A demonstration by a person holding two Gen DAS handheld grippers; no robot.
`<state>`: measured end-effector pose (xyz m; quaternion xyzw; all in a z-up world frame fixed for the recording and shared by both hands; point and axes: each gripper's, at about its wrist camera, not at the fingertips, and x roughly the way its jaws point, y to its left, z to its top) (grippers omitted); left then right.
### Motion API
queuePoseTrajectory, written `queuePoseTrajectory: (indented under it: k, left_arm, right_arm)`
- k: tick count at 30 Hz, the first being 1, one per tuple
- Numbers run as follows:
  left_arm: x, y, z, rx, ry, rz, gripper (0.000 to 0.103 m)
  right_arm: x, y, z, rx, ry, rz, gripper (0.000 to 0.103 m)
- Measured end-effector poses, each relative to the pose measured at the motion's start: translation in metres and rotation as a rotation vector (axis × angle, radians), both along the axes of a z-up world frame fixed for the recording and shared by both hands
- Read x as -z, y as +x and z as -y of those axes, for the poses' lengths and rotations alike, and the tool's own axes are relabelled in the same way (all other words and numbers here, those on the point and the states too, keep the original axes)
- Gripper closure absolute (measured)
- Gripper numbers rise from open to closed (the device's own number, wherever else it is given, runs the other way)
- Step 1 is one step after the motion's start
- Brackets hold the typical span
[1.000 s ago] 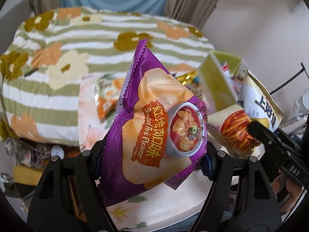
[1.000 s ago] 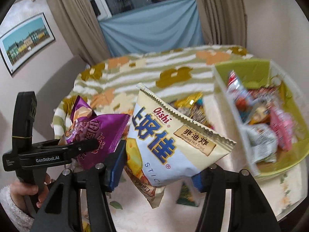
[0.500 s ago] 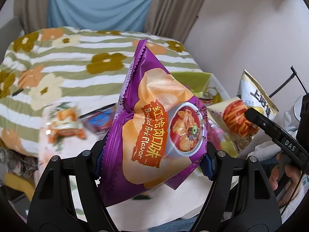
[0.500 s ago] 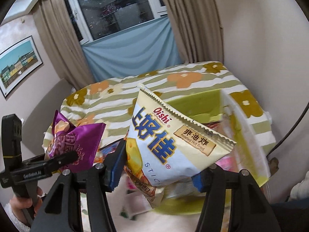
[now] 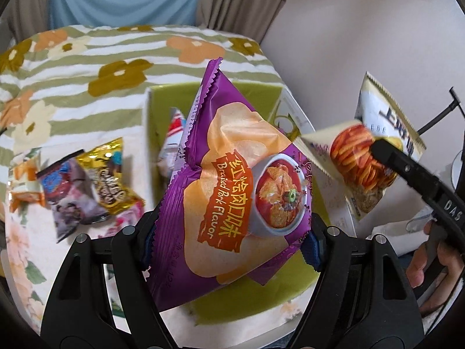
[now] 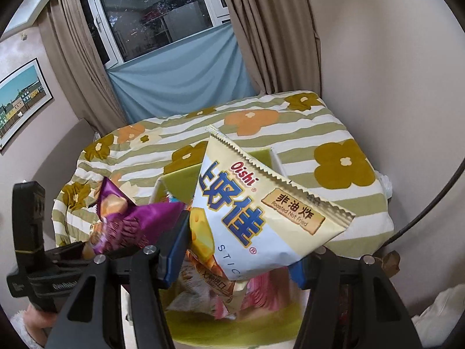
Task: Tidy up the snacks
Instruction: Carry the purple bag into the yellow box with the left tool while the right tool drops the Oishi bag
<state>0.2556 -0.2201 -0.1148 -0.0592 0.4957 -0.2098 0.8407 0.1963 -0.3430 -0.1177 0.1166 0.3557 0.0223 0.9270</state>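
Note:
A purple Braised Pork Flavor chip bag (image 5: 232,180) stands upright in my left gripper (image 5: 229,238), which is shut on its lower part and hangs over the green bin (image 5: 261,299). My right gripper (image 6: 241,261) is shut on a cream Oishi stick bag (image 6: 261,212), also held above the green bin (image 6: 186,177). The Oishi bag (image 5: 386,119) shows in the left wrist view at the right, pinched by a black finger (image 5: 407,171). Seen from the right wrist, the purple bag (image 6: 130,221) is at the left.
Loose snacks lie on the cloth left of the bin: a gold pack (image 5: 107,174), a dark pack (image 5: 66,197), an orange pack (image 5: 23,180). A red and white pack (image 5: 174,133) and pink packs (image 6: 261,293) are inside. A wall (image 5: 348,29) stands close on the right.
Both grippers have carried their bags sideways, from above the loose snacks to above the green bin. The grips on both bags are unchanged.

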Motion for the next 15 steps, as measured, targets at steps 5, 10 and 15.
queuePoseTrajectory:
  k: [5, 10, 15]
  left_arm:
    - [0.008, 0.008, 0.014, -0.013, 0.055, -0.001, 0.002]
    - [0.011, 0.009, 0.000, -0.057, 0.057, -0.003, 0.001]
    - [0.013, 0.008, -0.018, -0.092, 0.054, -0.022, 0.001]
  right_arm:
    - [0.002, 0.016, 0.012, -0.018, 0.009, 0.005, 0.049]
    - [0.008, 0.033, 0.014, -0.056, 0.006, 0.007, 0.049]
    - [0.020, 0.057, 0.012, -0.101, 0.032, -0.014, 0.049]
